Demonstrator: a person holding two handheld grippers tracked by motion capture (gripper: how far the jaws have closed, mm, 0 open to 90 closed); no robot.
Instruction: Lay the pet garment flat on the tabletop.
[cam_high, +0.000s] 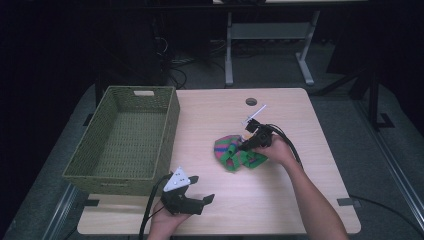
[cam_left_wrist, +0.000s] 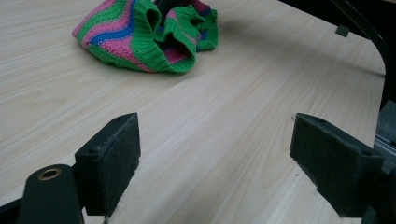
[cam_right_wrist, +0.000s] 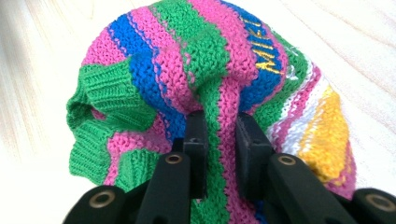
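Observation:
A striped knitted garment (cam_high: 235, 152) in green, pink and blue lies crumpled near the middle of the wooden table (cam_high: 300, 200). My right gripper (cam_high: 248, 145) is shut on a fold of the knitted garment (cam_right_wrist: 219, 70), whose cloth is pinched between the two black jaws. My left gripper (cam_high: 200, 197) rests low near the table's front edge, open, with bare tabletop between its pads (cam_left_wrist: 112, 163). From there the knitted garment (cam_left_wrist: 140, 35) lies farther off, apart from it.
A green woven basket (cam_high: 170, 130) stands on the table's left side, its inside bare. A round cable hole (cam_high: 251, 102) sits near the far edge. Desk legs and cables show on the floor beyond.

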